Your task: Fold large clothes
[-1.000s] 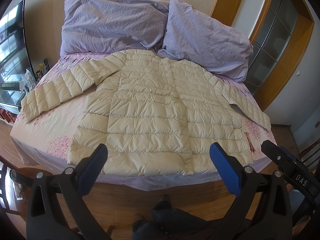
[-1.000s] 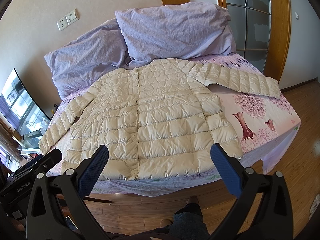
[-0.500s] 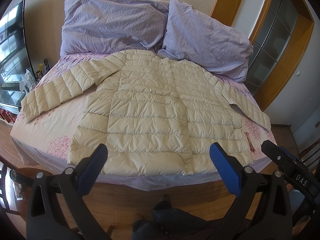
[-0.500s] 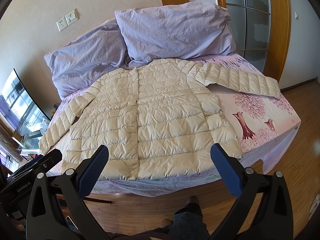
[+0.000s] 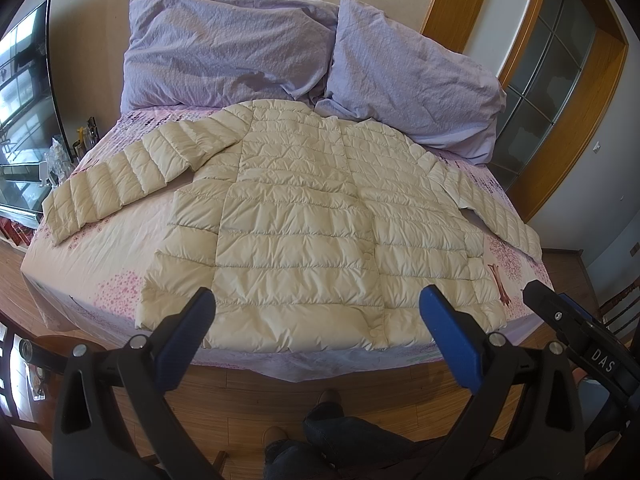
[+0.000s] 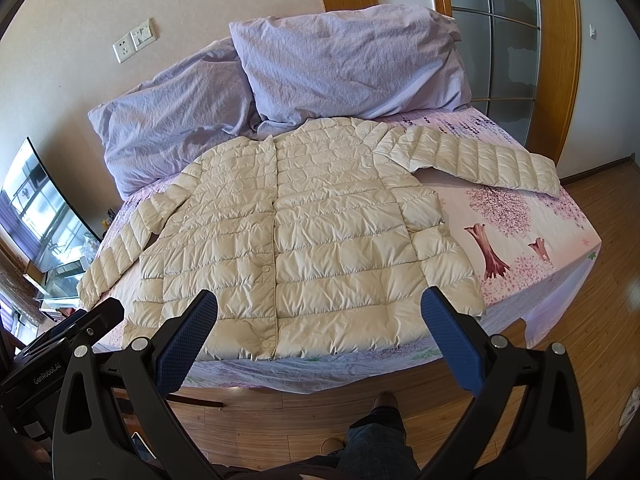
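A cream quilted down jacket (image 5: 304, 224) lies flat and face up on the bed, buttoned, both sleeves spread out to the sides; it also shows in the right wrist view (image 6: 304, 236). Its hem lies along the bed's near edge. My left gripper (image 5: 316, 320) is open and empty, held above the floor just short of the hem. My right gripper (image 6: 318, 320) is open and empty, also short of the hem. The right gripper's body shows at the left wrist view's right edge (image 5: 576, 340).
Two lilac pillows (image 5: 224, 48) (image 5: 404, 80) lean against the wall at the head of the bed. The pink floral sheet (image 6: 532, 216) covers the bed. A TV (image 5: 20, 92) stands at the left. A wooden door frame (image 6: 560, 52) stands at the right. My feet (image 5: 328, 404) are on the wood floor.
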Demonstrator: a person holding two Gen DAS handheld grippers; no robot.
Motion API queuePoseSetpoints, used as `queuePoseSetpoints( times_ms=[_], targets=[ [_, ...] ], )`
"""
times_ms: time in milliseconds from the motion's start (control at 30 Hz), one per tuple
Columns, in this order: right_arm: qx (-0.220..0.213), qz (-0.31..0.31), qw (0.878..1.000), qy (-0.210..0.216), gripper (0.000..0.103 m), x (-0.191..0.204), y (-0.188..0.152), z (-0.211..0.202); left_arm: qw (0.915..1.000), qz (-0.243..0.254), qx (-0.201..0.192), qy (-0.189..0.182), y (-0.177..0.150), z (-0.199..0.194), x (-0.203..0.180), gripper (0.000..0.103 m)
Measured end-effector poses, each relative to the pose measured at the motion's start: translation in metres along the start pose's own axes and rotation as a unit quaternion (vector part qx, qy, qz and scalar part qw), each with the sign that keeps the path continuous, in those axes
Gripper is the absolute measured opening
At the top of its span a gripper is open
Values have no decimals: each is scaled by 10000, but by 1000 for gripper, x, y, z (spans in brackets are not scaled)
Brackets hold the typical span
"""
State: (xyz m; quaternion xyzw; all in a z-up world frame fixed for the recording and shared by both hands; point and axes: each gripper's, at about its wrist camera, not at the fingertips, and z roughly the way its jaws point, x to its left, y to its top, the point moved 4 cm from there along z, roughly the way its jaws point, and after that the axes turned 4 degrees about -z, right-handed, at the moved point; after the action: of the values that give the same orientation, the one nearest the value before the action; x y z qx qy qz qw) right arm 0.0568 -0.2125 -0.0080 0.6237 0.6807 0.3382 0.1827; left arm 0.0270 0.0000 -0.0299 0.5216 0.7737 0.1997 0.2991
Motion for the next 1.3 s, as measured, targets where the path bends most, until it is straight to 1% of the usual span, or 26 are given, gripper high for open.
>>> queuePoseSetpoints(
  times_ms=[800,1267,1300],
  targets=[
    [3,2,10000,4,102,0,0,0,10000,1,0,2,0,0,0,101],
    [45,33,10000,14,102,-1,0,9,10000,-7,20,17,1,1,0,101],
    [53,46,10000,13,102,-3,0,10,10000,-7,26,19,-1,2,5,101]
  ],
)
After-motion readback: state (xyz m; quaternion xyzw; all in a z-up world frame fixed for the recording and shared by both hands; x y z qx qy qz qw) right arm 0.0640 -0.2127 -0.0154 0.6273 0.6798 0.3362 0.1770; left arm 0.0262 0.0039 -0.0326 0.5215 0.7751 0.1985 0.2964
